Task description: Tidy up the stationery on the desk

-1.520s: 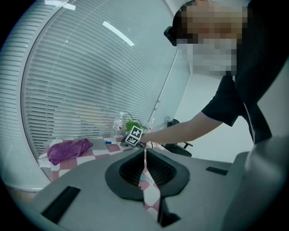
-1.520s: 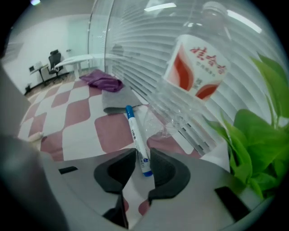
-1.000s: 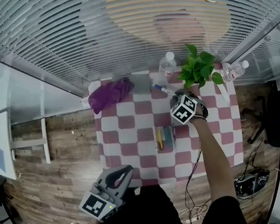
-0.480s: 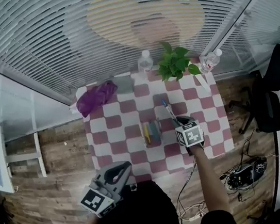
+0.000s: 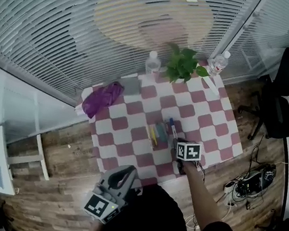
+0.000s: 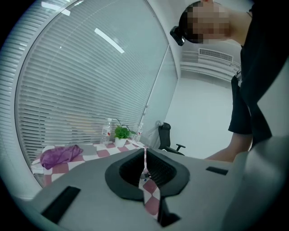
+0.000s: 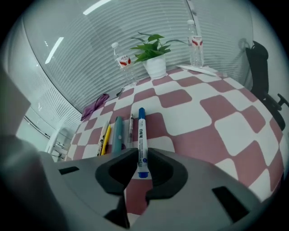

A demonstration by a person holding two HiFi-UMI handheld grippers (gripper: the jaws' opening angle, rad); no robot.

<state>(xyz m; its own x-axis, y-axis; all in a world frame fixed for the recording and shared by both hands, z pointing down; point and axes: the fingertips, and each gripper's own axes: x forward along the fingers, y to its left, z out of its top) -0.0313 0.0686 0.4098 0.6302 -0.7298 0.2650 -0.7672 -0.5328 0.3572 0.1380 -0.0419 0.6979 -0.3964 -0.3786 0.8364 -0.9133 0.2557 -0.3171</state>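
Beside the row of pens [image 7: 116,135] on the checkered tablecloth [image 5: 208,122], the right gripper [image 7: 141,159] pinches a blue-capped marker [image 7: 142,135] by its rear end. The barrel reaches forward out of the jaws, capped tip pointing toward the potted plant [image 5: 183,64]. It runs almost parallel to the slim pen [image 7: 131,128] at the right end of the row, just beside it and apart from it. Whether the barrel already rests on the cloth cannot be told.

The step looks like laying the marker down as the next item in the row. To do it well, the barrel should settle flat on the cloth before the jaws part. It should match the angle of its neighbours, with a narrow gap so the slim pen is not nudged. A gentle opening and a straight pull back should stop the round barrel from rolling.

From the head view, the right arm stretches from the body over the near part of the table, with the gripper tipped steeply downward. The left gripper [image 5: 121,178] hangs low by the person's waist, off the table's near edge. It points roughly level, its jaws pressed together with nothing between them.
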